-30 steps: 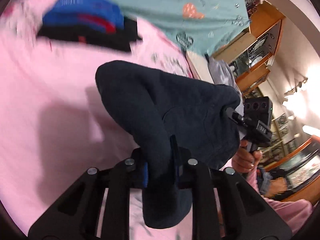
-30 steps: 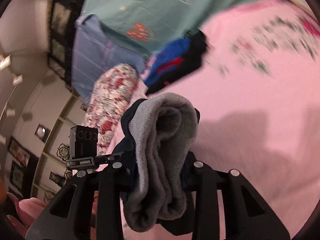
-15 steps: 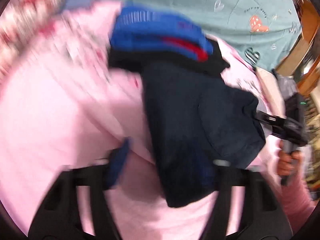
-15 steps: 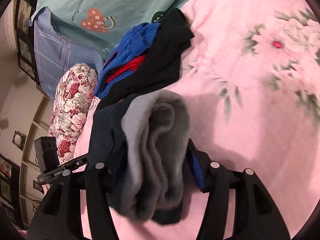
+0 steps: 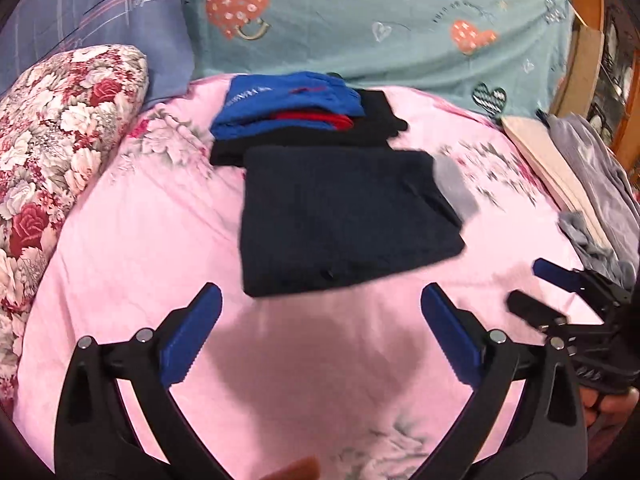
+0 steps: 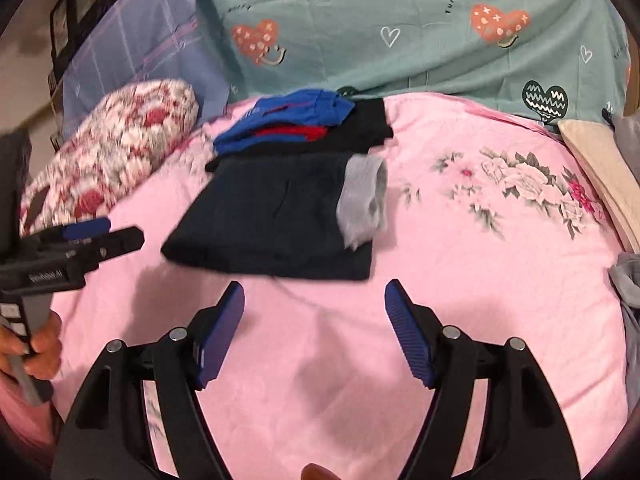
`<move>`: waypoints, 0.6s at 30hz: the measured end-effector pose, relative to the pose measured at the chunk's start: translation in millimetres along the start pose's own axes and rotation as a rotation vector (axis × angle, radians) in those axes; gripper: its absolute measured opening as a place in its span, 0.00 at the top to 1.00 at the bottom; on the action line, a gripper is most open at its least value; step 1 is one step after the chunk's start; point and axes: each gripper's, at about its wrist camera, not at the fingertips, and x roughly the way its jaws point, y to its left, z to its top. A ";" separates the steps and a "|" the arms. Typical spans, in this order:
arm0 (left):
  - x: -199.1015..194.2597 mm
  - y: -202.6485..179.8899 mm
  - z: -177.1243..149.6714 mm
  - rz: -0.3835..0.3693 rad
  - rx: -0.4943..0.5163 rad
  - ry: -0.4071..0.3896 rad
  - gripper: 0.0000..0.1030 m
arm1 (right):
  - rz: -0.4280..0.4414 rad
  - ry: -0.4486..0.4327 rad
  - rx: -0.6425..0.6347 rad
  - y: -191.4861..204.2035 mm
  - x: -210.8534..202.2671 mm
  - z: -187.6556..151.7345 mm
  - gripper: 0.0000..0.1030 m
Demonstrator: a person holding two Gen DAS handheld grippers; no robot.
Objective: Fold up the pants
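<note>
Pink bedsheet [image 5: 132, 240] carries folded pants [image 5: 340, 216], earlier pinched by my left claw [image 5: 320, 328] and right claw [image 6: 314, 332]; both now opening, empty.

Dark navy pants [image 5: 340, 216] with grey lining showing at one end, folded flat, lying just in front of a blue-and-black clothes pile [image 5: 296, 116].

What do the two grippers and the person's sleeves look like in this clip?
Both the left gripper and right gripper are matte black linkage frames with silver pivot bolts and ribbed blue pads. No cables show. A pink sleeve shows by the left hand.
</note>
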 end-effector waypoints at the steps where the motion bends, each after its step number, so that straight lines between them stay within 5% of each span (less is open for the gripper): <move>1: -2.7 -4.0 -7.3 0.001 0.008 -0.001 0.02 | -0.009 0.001 -0.002 3.1 0.8 -9.2 0.29; 18: -22.2 -18.8 -52.4 0.016 0.057 -0.007 0.02 | -0.065 0.043 -0.067 20.8 15.9 -35.8 0.29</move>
